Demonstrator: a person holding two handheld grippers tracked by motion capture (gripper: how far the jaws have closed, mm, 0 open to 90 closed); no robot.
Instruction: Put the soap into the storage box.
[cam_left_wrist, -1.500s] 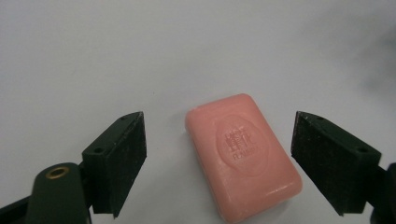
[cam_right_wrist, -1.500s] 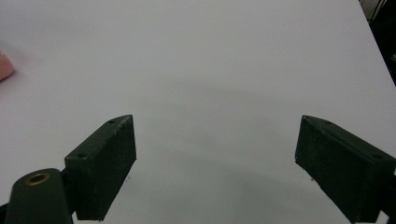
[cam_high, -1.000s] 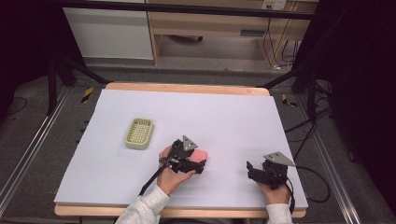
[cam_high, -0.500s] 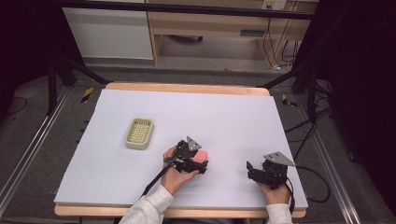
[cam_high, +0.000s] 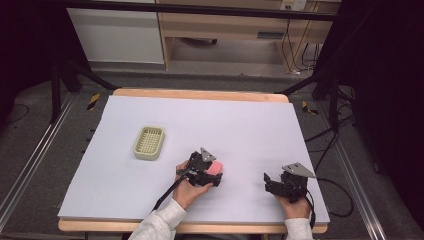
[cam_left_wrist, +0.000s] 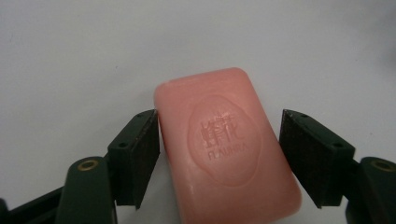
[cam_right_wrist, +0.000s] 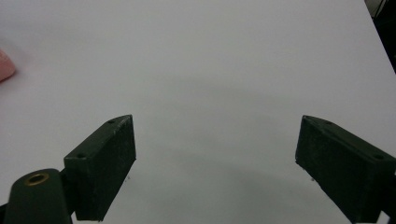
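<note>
Left gripper straddles the pink soap, which lies flat on the white table near its front edge; one jaw touches the bar's side, the other stands apart, so the soap is not yet clamped. Right gripper rests spread wide over bare table, holding nothing; the dish sits well apart to the left. Risk: closing off-centre may twist the skewed bar, or the smooth soap may slip out.

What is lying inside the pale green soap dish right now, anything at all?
Nothing visible: the soap dish shows just its slotted grid floor. The pink soap bar lies on the white table, between the open jaws of the left gripper. Whatever is below the grid is hidden.
</note>
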